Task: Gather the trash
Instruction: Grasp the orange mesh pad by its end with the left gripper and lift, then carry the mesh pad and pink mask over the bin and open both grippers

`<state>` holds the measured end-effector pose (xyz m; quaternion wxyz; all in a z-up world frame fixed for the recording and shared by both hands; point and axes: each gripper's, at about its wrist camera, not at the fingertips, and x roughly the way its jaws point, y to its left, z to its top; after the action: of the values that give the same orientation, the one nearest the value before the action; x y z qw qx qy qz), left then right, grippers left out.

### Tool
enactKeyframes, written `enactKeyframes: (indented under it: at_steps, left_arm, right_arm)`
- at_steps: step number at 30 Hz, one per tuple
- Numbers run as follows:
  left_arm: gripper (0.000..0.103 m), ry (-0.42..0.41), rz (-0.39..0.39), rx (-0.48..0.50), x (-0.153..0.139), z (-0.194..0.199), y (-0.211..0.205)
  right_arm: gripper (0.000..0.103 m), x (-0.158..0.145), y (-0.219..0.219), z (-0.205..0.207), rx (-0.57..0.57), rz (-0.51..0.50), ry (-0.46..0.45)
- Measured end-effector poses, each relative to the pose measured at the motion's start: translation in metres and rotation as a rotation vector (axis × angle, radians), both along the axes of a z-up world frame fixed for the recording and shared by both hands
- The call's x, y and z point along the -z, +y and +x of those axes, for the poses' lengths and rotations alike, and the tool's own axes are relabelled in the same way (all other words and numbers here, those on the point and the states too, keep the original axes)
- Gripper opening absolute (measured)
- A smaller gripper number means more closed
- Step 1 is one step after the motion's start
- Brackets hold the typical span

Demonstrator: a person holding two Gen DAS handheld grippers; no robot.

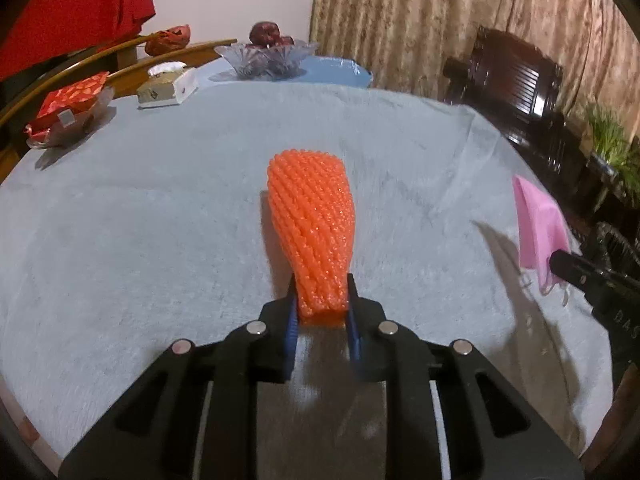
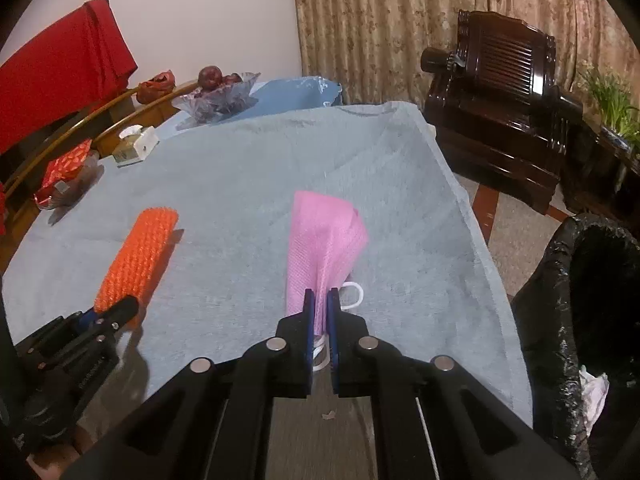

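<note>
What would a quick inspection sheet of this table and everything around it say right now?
Surface: table under a grey-blue cloth.
Job's things: orange foam net and pink mask, both held; bin lined with a black bag at the right.
Clutter: fruit bowl, tissue box, red packet dish.
Grippers: left gripper shut on the net; right gripper shut on the mask.
Cables: nothing seen.
Surroundings: curtain, dark chair, plant, red cloth.

wall (image 2: 208, 12): pale | curtain (image 2: 400, 20): beige, patterned | armchair (image 2: 500, 92): dark carved wood | floor (image 2: 508, 240): speckled
</note>
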<state>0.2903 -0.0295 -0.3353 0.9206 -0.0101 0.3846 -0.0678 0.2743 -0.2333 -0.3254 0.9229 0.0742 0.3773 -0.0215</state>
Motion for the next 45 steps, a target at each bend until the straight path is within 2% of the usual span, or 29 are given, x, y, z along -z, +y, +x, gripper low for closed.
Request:
enactKeyframes:
  at_steps: [15,24,35,45]
  left_arm:
    - [0.019,-0.077,0.0,-0.011,-0.056,-0.03,0.001]
    - [0.019,-0.116,-0.007,0.036,-0.086,-0.065,-0.029]
    - [0.019,-0.164,-0.047,0.157,-0.119,-0.104,-0.118]
    - [0.019,-0.168,-0.069,0.298,-0.127,-0.14,-0.224]
  right_arm:
    - [0.006,-0.036,-0.01,-0.025,0.017,-0.005,-0.073]
    - [0.006,-0.066,-0.039,-0.062,0.061,-0.025,-0.127]
    - [0.006,-0.096,-0.108,-0.118,0.152,-0.068,-0.182]
    - [0.006,-0.089,-0.187,-0.159,0.208,-0.135,-0.175]
